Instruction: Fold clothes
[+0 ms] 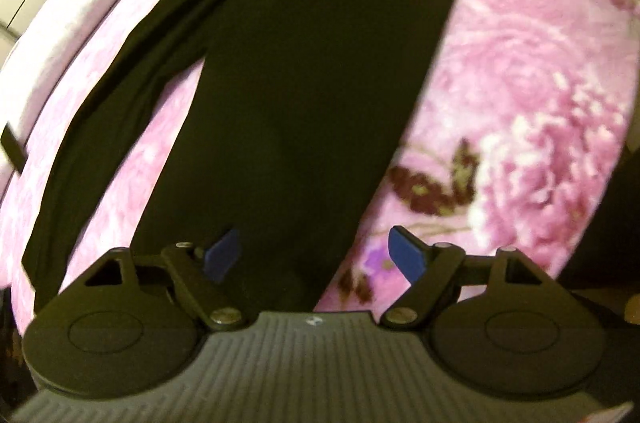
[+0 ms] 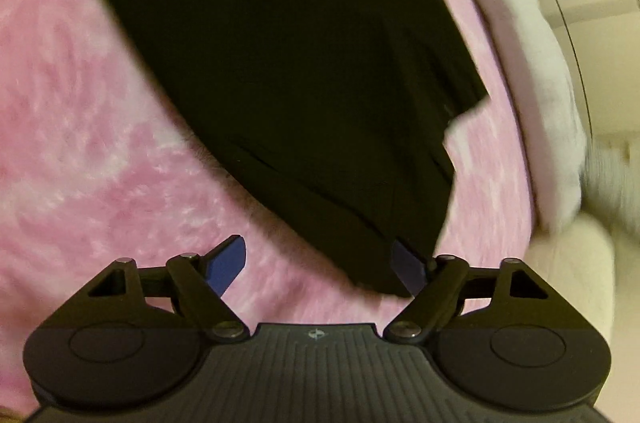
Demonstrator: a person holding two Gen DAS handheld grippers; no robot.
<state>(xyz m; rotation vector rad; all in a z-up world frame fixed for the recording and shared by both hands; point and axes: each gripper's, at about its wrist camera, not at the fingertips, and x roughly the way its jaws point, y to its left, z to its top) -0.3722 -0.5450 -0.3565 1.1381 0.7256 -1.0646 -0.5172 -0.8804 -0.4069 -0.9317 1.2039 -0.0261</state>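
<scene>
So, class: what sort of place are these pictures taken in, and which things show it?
Probably a bedroom: a dark garment lies spread on a pink floral blanket that looks like bedding, with a white padded edge and a pale wall beyond.

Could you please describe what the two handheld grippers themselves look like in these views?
Both the left gripper and right gripper look alike: black linkage arms on silver pivot screws, round black discs either side, a ribbed grey-black body with a small logo, and flat blue fingers.

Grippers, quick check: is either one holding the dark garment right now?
Left gripper: open, over the dark garment on the pink floral blanket, holding nothing.
Right gripper: open, garment's corner beside one finger, not gripped.
</scene>
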